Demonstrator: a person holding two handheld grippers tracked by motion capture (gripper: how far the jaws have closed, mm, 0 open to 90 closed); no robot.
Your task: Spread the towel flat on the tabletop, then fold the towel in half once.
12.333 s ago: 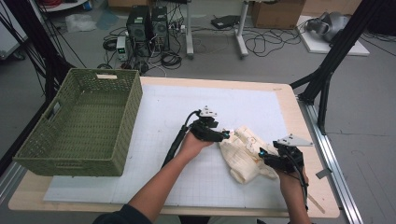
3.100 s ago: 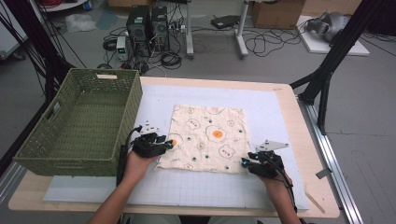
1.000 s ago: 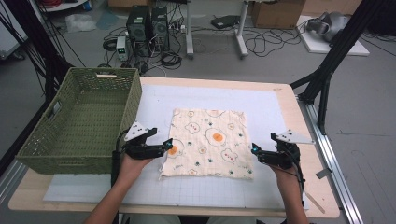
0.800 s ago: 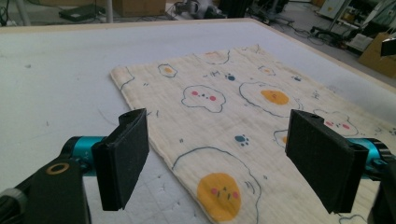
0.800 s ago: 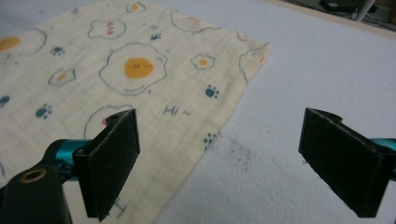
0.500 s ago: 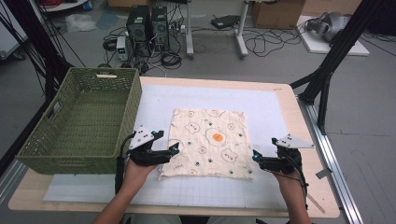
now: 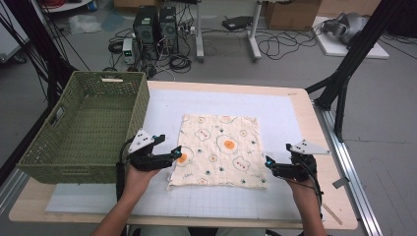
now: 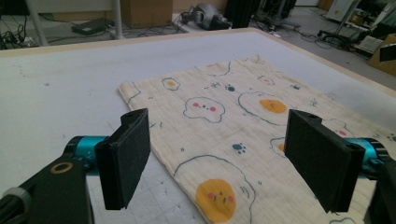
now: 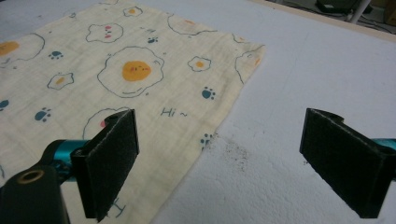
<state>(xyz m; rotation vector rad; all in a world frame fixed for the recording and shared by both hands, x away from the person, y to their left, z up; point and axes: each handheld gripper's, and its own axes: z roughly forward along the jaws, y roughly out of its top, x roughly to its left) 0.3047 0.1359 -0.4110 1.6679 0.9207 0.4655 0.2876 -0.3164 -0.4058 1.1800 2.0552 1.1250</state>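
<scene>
Cloth (image 7: 220,150) flat between left claw (image 7: 176,153), right claw (image 7: 269,164)

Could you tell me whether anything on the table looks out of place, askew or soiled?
The egg-print cloth lies flat and fairly square on the white mat. One oddity: dark specks soil the mat beside the cloth's edge, between the right gripper's open jaws. The green basket looks undisturbed.
</scene>
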